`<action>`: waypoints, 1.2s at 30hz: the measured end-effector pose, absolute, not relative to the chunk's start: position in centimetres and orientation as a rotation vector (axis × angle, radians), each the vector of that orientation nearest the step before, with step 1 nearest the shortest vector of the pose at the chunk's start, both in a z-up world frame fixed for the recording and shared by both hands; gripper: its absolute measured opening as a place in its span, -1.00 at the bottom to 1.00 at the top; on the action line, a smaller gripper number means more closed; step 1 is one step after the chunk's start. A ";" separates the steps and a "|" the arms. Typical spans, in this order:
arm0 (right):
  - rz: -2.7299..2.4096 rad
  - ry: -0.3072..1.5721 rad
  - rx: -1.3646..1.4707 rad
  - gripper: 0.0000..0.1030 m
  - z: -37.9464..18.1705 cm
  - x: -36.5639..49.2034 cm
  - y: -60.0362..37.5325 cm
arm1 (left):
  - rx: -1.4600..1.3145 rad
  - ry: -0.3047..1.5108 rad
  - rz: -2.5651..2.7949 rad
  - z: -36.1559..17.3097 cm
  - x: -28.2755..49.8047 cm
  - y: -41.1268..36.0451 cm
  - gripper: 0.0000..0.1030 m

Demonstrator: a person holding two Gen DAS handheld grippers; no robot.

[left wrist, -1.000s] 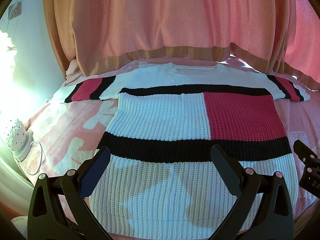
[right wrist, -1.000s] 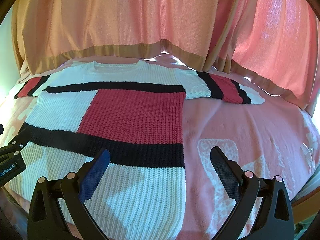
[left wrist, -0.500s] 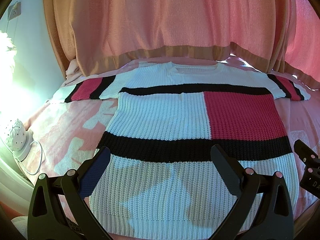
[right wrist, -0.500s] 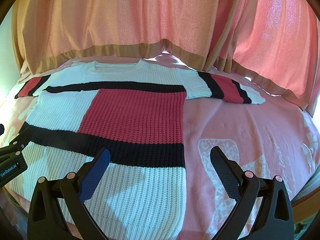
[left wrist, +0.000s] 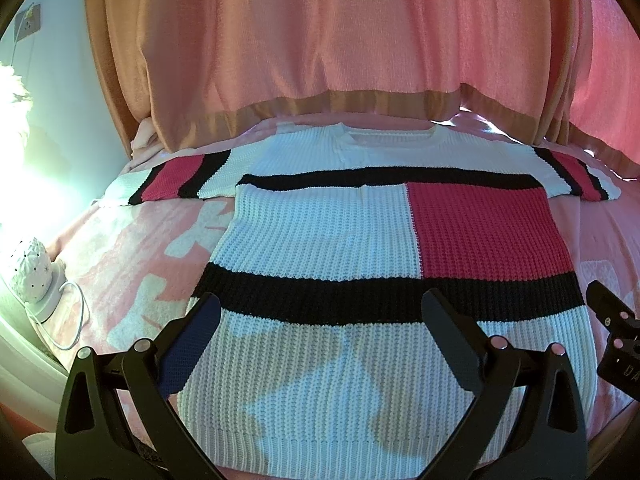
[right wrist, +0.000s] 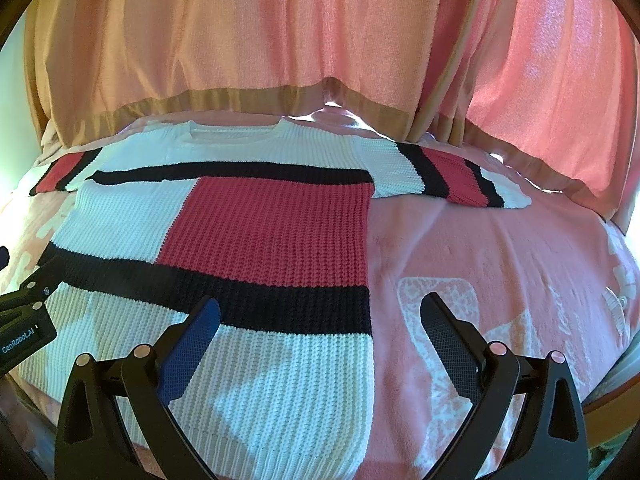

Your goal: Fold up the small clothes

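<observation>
The sweater (left wrist: 360,280) lies flat on the bed (right wrist: 500,260); both grippers, left (left wrist: 320,336) and right (right wrist: 320,332), hover spread over its hem, empty; chunky knit, soft and floppy (likely stretchy); pinch hem corners.

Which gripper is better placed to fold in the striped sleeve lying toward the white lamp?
Left. That sleeve and lamp lie on the left gripper side, jaws open.
</observation>
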State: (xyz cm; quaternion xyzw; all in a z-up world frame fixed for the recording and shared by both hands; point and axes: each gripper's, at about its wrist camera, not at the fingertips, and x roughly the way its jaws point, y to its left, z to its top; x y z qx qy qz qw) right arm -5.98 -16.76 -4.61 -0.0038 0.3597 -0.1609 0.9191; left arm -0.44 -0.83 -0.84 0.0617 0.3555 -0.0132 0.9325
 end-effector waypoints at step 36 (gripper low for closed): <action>-0.580 0.733 0.329 0.77 0.3 0.5 -46.6 | 0.139 0.693 -0.059 5.3 7.9 -1.7 0.91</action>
